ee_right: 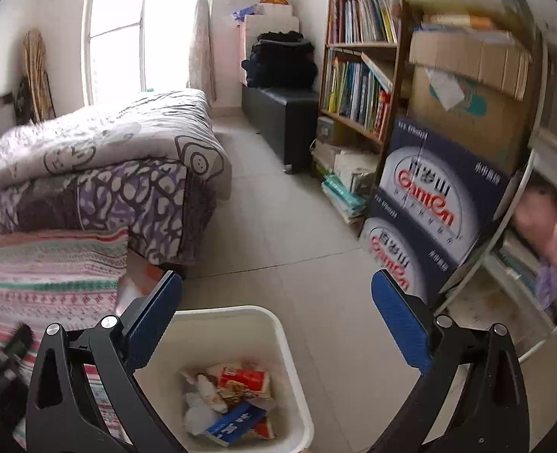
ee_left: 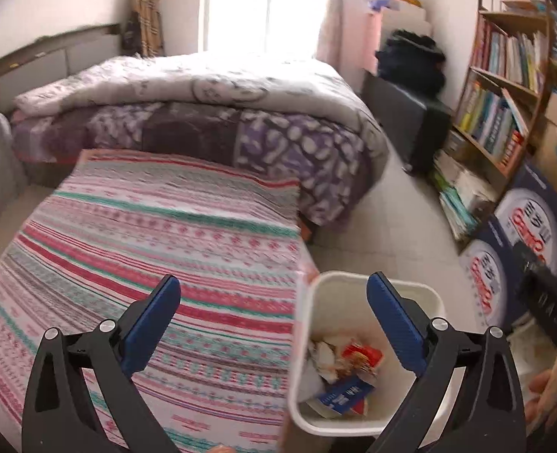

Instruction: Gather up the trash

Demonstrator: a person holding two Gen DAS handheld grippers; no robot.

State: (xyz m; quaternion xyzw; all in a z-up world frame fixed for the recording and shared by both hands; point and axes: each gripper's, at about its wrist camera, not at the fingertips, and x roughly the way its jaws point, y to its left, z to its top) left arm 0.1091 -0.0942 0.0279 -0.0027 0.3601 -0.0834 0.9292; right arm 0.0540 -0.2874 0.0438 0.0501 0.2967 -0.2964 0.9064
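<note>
The left gripper (ee_left: 273, 298) stands wide apart with nothing between its blue pads, one over the striped cloth (ee_left: 157, 249) and the other over the white bin (ee_left: 357, 283); the right gripper (ee_right: 277, 294) is likewise spread wide and empty, above the bin (ee_right: 263, 317) and the tiled floor (ee_right: 286, 226); the trash (ee_right: 233, 400) lies at the bottom of the bin, crumpled paper, a red wrapper and a blue-and-white carton (ee_right: 229, 424) together; the bin stands on the floor just beside the cloth's edge; behind are the bed (ee_left: 210, 113), the bookshelf (ee_right: 361, 75) and stacked blue boxes (ee_right: 429, 204).
</note>
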